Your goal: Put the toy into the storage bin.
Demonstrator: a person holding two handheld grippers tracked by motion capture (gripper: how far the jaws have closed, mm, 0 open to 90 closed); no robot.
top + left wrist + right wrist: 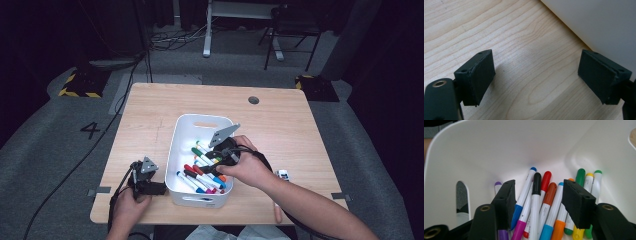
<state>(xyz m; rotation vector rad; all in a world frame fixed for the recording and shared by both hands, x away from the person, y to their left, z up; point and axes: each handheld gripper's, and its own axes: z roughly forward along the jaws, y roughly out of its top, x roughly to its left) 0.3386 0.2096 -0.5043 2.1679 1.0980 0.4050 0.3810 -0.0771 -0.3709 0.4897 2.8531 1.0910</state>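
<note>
A: At the table's (150, 100) front-left corner, the left gripper (145, 181) was seen parked beside the white bin (176, 150), its jaws spread wide over bare wood and nothing held between them. How was that hand best used?

B: It was judged best kept where it was, or pressed against the bin's left wall, so that the bin would not be shoved about.

A: And the markers (205, 172)?

B: They were heaped along the bin's near and right side, caps pointing mostly toward its far wall. A black-capped marker (536, 195) lay in the middle of the pile, a blue-capped one (525, 192) to its left and a brown-capped one (547, 200) to its right.

A: What was seen of the right gripper (537, 202)?

B: It was lowered into the bin with its jaws about half apart, several markers lying between the pads but none clamped.

A: How might a clean pick be made?

B: One barrel, probably the black-capped one, would have to be singled out and the pads squared to it and closed at mid-length, lest two neighbours be pinched together.
</note>
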